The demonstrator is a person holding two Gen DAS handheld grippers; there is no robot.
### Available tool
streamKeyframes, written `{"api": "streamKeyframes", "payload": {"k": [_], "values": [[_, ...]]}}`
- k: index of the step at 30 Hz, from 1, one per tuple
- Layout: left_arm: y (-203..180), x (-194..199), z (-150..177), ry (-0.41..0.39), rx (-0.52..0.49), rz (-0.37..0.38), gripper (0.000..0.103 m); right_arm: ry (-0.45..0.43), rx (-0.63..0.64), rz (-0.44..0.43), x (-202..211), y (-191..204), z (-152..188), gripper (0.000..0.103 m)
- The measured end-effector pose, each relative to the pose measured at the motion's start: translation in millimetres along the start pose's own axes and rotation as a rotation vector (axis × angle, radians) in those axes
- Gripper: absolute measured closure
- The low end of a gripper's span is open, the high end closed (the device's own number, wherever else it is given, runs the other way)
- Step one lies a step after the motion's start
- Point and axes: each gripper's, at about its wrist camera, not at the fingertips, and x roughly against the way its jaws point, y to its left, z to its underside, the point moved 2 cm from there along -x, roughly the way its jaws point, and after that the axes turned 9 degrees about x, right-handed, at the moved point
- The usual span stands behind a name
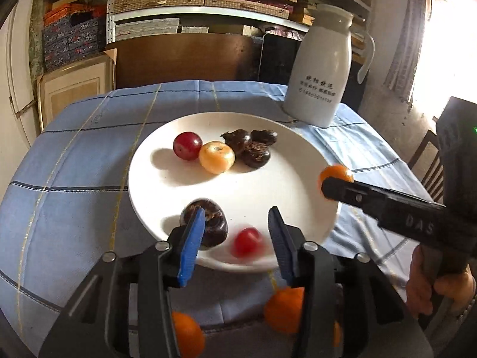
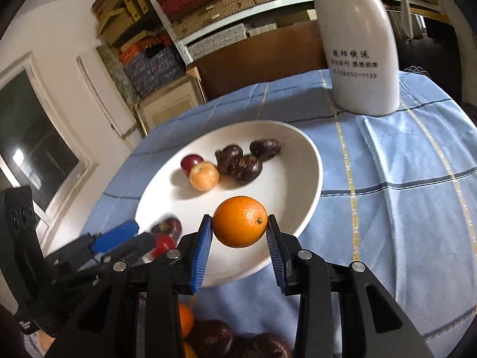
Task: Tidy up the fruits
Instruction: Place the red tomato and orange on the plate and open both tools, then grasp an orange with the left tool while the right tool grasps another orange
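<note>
Above a desk (image 1: 89, 155) draped in a blue checked cloth, the right gripper (image 2: 240, 232) is clenched on an orange (image 2: 240, 221), its blue pads pressing the fruit from both sides over the near rim of a white plate (image 2: 301, 185). At the plate's near edge, the left gripper (image 1: 237, 226) stands released, its blue fingers (image 1: 190, 244) apart with nothing pressed between them; a blurred red fruit (image 1: 247, 241) lies on the plate in the gap, and a dark brown fruit (image 1: 208, 223) sits just beside the left finger. Farther back on the plate, a red grape-like fruit (image 1: 187, 145) touches a pale orange fruit (image 1: 216, 157), and three more dark brown fruits (image 1: 250, 147) are bunched together next to them. A white jug (image 1: 320, 65) with printed lettering stands upright on the cloth behind the plate. More oranges (image 1: 283, 310) wait on the desk close under the left gripper, partly hidden by its frame. Shelves (image 1: 208, 3) stacked with patterned boxes fill the wall behind.
</note>
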Motion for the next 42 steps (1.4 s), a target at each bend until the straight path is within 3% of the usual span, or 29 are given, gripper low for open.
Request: {"api": "streamKeyframes", "payload": {"k": [1,3,7,11,18,26,37,40,42], "values": [[1,-2,2,0.009,-0.007,0.004,0.058,-0.002,0.01,0.008,0,0,0,0.064],[2,0,4,0.005,-0.015,0.003,0.047,-0.022,0.021,0.02,6,-1,-1,0.062],[5,16,9,-0.033,-0.03,-0.01,0.04,-0.047,0.022,0.013,17,1,2,0.061],[24,38,19,-0.072,0.013,-0.042,0.026,-0.039,0.041,0.039,21,2,15,0.056],[64,62,59,-0.053,0.106,-0.119,0.022,-0.057,0.02,0.056,41,-4,33,0.046],[56,51,74,0.003,0.04,-0.155,0.019,-0.1,-0.024,0.069,70,-15,52,0.037],[63,31,69,0.08,0.073,-0.121,0.02,-0.075,0.037,0.074,65,-1,54,0.034],[60,28,69,0.096,0.057,-0.099,0.048,-0.069,0.052,0.071,63,4,56,0.034],[57,26,70,0.107,0.048,-0.089,0.053,-0.061,0.07,0.064,60,9,58,0.034]]}}
